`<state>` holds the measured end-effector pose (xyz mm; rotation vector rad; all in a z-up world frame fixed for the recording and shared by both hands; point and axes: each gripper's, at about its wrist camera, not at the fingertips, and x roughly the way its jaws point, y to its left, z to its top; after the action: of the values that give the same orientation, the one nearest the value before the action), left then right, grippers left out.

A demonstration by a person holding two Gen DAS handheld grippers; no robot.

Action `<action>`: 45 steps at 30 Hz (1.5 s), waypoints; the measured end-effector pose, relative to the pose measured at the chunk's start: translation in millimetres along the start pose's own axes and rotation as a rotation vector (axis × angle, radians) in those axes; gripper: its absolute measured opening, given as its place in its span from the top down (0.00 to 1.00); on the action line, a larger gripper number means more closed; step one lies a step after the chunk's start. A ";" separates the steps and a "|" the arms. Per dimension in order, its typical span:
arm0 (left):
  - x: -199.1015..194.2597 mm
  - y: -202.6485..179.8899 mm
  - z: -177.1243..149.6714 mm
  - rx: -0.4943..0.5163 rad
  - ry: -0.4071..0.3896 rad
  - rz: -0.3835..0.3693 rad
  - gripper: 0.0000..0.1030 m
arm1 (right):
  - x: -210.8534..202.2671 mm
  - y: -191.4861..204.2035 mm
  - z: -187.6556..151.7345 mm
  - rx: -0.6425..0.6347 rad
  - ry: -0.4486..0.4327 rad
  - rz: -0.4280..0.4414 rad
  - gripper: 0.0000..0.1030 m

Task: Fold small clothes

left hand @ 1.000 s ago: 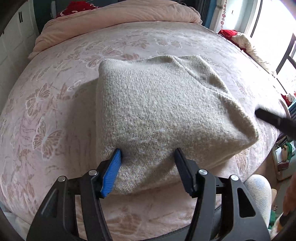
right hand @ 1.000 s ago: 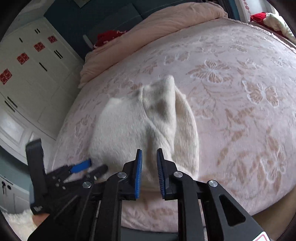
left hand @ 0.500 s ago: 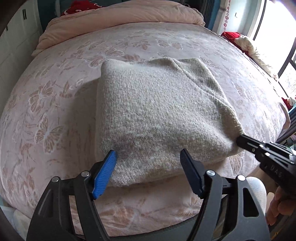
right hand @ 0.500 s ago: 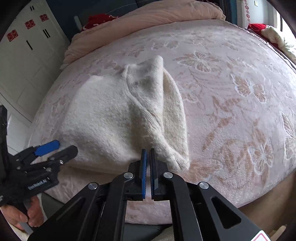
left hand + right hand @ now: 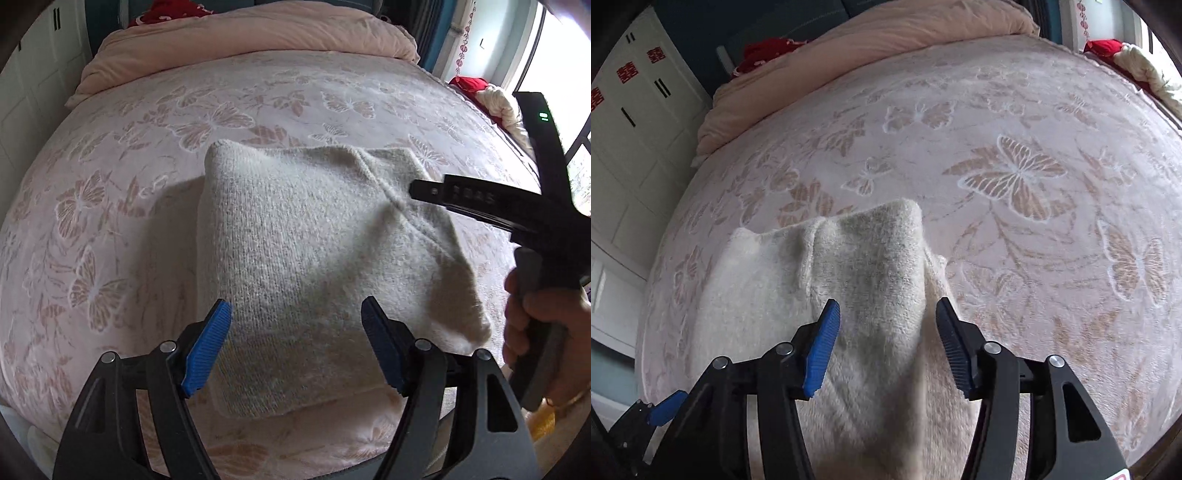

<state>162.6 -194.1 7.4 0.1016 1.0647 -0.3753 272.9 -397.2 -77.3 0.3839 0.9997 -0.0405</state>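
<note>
Opening its jaws over the sweater (image 5: 871, 280), the right gripper (image 5: 888, 347) holds nothing; the left gripper (image 5: 295, 347) gapes too. Poking the soft fold could undo it.

Both wrist views downward, sharing sweater (image 5: 314, 258).

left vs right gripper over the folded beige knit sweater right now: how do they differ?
1. The left gripper sits at the near edge of the folded beige knit sweater; the right gripper is over its side with the raised fold.
2. Left jaws stand wider; right jaws are narrower and opening.
3. In the left wrist view, the right gripper reaches in from the side, with its hand visible.

Shared: blue-padded black fingers; neither grips the cloth.
</note>
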 end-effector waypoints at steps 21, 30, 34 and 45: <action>50.1 99.7 -11.4 -0.388 0.125 -0.252 0.08 | -12.7 -40.2 -84.8 0.217 0.047 0.108 0.20; 79.3 97.3 -10.1 -0.558 0.270 -0.493 0.27 | 13.9 -35.3 -73.6 0.376 0.103 0.307 0.48; 47.6 86.0 -2.4 -0.483 0.241 -0.469 0.52 | -19.2 -22.8 -68.5 0.356 0.070 0.315 0.64; -58.3 96.1 -87.6 -0.401 0.293 -0.588 0.54 | -150.0 44.1 -157.2 0.188 0.078 0.317 0.65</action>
<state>98.1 -67.0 6.0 -0.5402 1.4356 -0.6795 72.6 -324.9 -15.8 0.7166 1.0049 0.1687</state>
